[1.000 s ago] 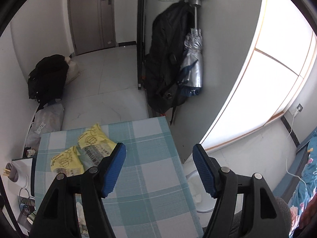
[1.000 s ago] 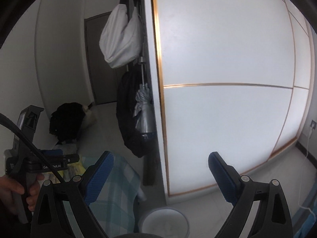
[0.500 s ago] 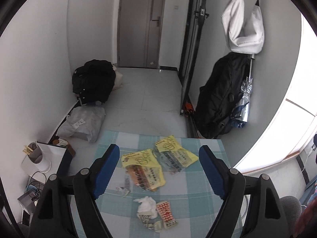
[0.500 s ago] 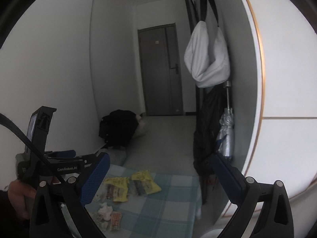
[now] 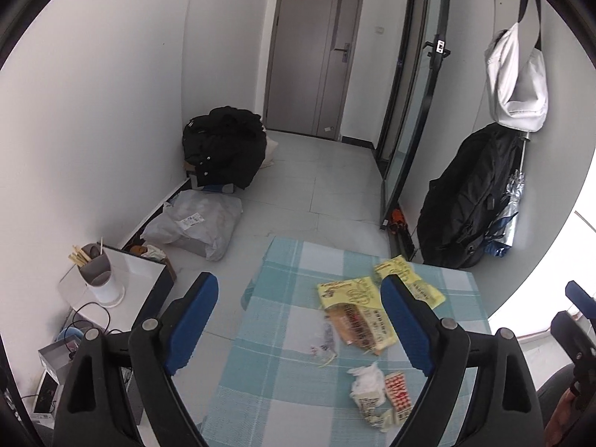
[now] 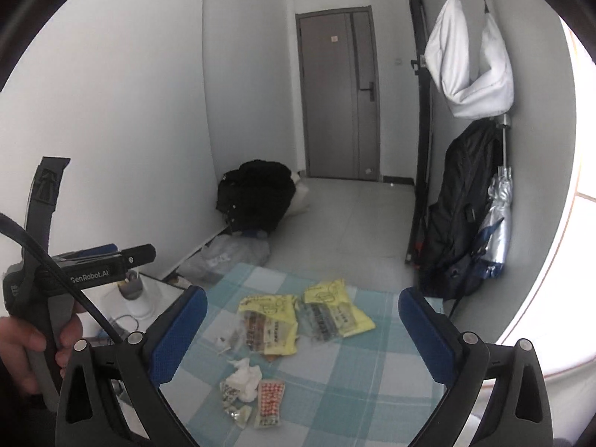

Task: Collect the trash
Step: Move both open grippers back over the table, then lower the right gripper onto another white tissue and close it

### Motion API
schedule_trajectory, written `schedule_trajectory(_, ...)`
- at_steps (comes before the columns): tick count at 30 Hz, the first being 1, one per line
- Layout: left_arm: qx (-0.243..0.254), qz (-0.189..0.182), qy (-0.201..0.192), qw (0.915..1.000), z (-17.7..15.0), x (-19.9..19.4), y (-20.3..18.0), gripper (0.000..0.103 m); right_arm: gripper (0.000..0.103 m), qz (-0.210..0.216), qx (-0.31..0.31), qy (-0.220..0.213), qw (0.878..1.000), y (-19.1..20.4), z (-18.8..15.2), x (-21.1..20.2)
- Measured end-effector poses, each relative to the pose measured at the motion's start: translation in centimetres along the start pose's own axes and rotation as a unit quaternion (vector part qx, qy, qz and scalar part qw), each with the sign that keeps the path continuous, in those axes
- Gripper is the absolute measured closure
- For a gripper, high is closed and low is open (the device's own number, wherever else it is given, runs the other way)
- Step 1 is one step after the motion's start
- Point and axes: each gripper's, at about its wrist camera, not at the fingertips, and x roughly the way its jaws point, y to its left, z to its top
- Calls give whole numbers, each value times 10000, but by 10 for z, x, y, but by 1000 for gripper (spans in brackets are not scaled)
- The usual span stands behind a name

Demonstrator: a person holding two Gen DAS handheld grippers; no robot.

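Overall, one counter [image 6: 335,402] draped in a soft blue-and-white check cloth, set in a white-walled room with pale floor tiles and a grey door [image 5: 309,52] at the far end.

Trash, clustered mid-counter toward the right edge:
- two flat yellow plastic packets [image 6: 337,311], crinkled, printed, lying side by side;
- one crumpled white tissue [image 6: 246,376], touching a red-and-white blister sheet [image 6: 271,402];
- small clear wrapper scraps [image 5: 323,339] just beside the packets.

Room items: black bag heap [image 5: 223,145] and grey plastic sack [image 5: 197,223] on the floor by the left wall; white bag [image 6: 469,70], black backpack [image 6: 458,216] and silver folded umbrella [image 6: 497,216] hanging at right.

Left hand-held gripper [image 5: 298,324]: blue ribbed pads, jaws just been opening, spread wide, nothing between them.
Right hand-held gripper [image 6: 301,335]: spread fully, empty, above the near edge.
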Motion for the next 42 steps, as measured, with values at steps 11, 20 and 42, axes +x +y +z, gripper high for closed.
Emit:
schedule_trajectory(11,-622,-168,465,9968,-9,23,44,16,0,501,-121,1196,9915,33,-44,63)
schedule_trajectory(20,-904,-285,608,9936,-11,25,62,16,1,839,-166,2035,9753,58,-68,112)
schedule_trajectory(42,-1389,-359,1063,9839,-19,42,81,16,87,987,-41,3070,9466,61,-106,182)
